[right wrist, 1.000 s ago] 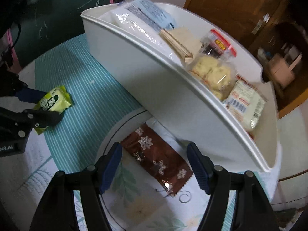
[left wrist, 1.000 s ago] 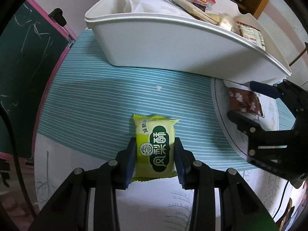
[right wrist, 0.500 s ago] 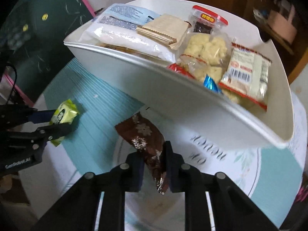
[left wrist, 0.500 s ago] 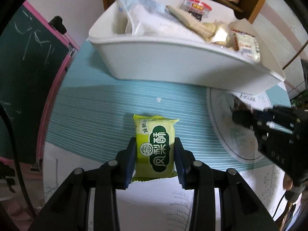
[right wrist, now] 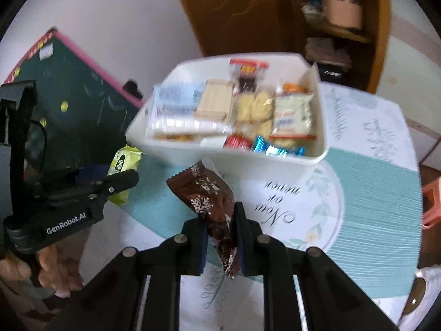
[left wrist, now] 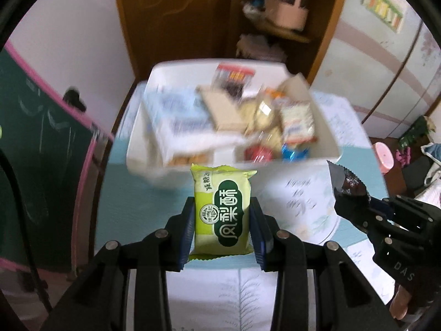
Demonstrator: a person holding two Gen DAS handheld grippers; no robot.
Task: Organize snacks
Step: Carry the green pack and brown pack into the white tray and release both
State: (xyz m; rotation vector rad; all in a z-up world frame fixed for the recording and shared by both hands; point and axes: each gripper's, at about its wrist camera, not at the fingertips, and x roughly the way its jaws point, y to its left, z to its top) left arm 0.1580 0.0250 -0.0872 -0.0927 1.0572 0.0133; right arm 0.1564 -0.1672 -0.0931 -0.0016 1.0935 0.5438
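The green snack pack is squeezed between the left gripper's jaws, above the desk. The brown snack pack is pinched tight by the right gripper; its snowflakes are seen clearly only in the right view. The white bin behind is filled with snacks.

You've got a glossy green plastic-film snack packet, shiny brown foil snack wrapper, smooth white plastic bin, matt black plastic grippers.
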